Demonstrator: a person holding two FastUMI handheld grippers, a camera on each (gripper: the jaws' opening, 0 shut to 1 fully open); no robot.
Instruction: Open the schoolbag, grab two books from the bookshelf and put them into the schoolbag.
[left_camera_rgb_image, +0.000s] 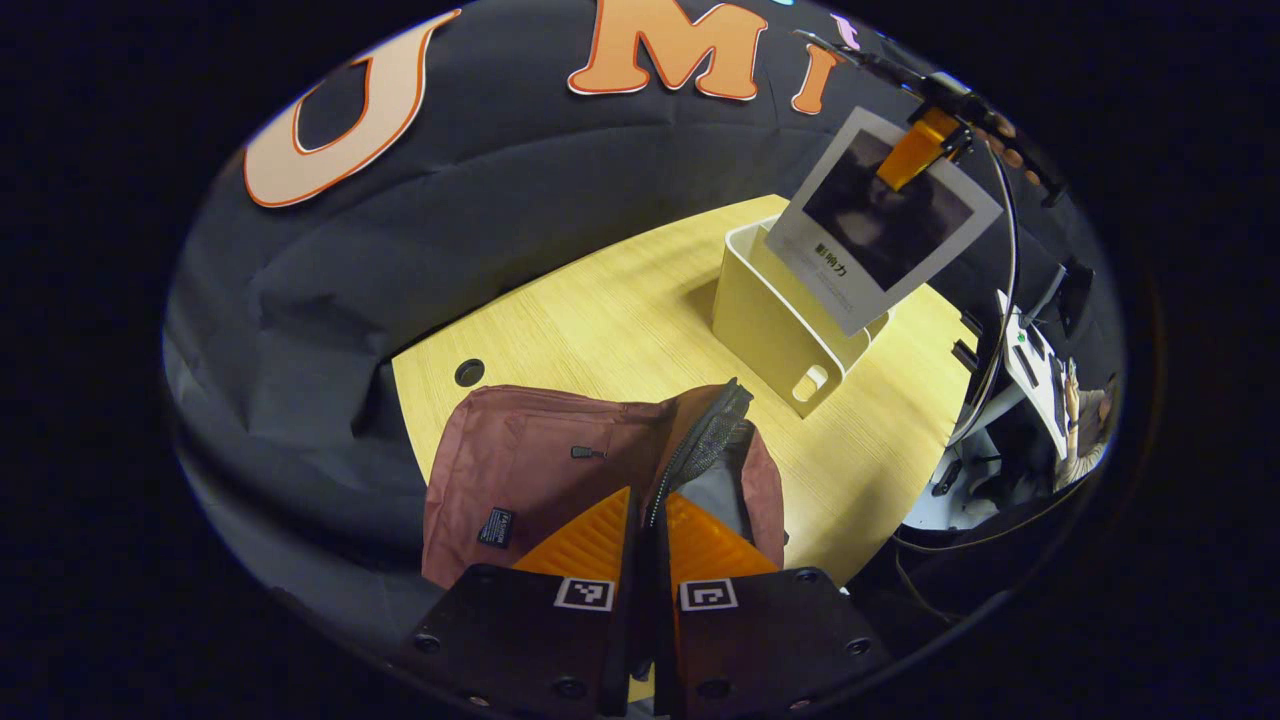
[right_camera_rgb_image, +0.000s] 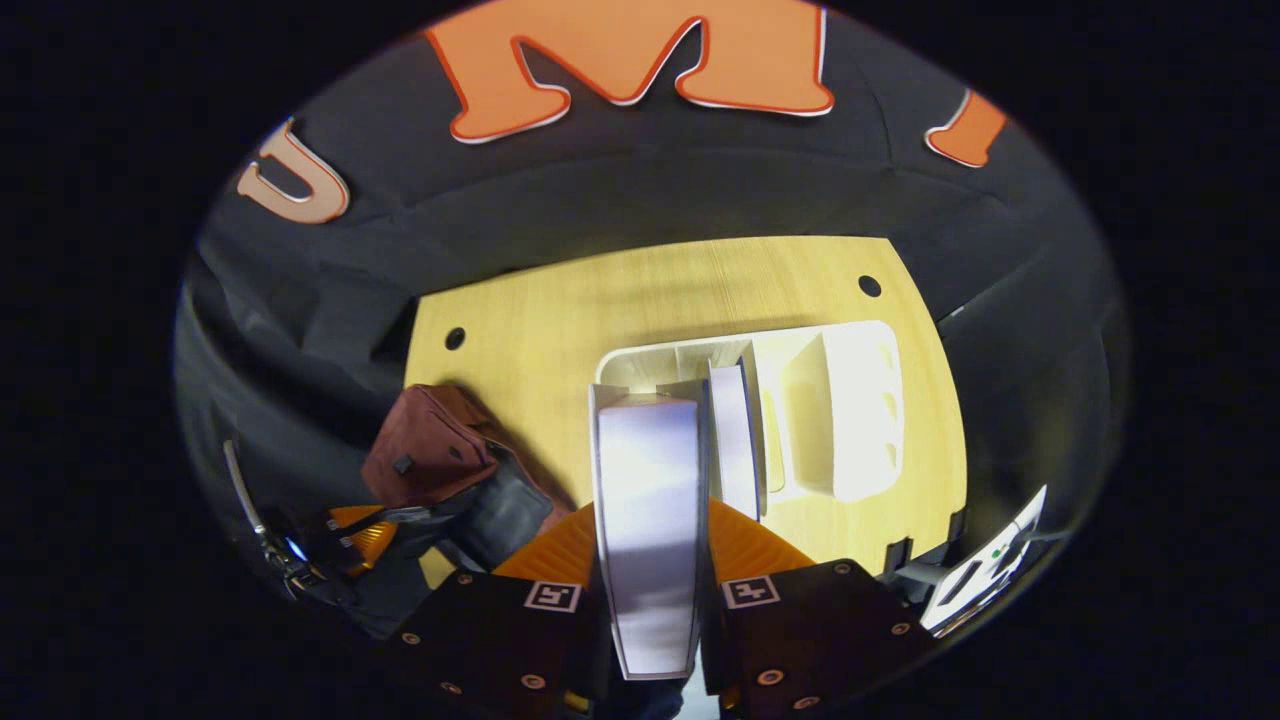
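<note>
The maroon schoolbag (left_camera_rgb_image: 520, 470) lies on the wooden table (left_camera_rgb_image: 600, 310) with its zip parted, showing a grey lining. My left gripper (left_camera_rgb_image: 645, 495) is shut on the zip edge of the bag's flap and holds it up. My right gripper (right_camera_rgb_image: 650, 510) is shut on a book (right_camera_rgb_image: 648, 480), which hangs above the white bookshelf (right_camera_rgb_image: 850, 400). A second book (right_camera_rgb_image: 735, 440) stands upright in the shelf's left slot. In the left gripper view, the lifted book (left_camera_rgb_image: 880, 225) has a dark cover with a white border, and the right gripper (left_camera_rgb_image: 915, 150) pinches its top edge above the bookshelf (left_camera_rgb_image: 770, 330).
The schoolbag (right_camera_rgb_image: 430, 450) sits left of the bookshelf, with the left gripper (right_camera_rgb_image: 365, 530) at its near side. Round cable holes (right_camera_rgb_image: 869, 285) mark the table's far corners. Black cloth surrounds the table. Cables and white equipment (left_camera_rgb_image: 1030, 360) hang off the table's right edge.
</note>
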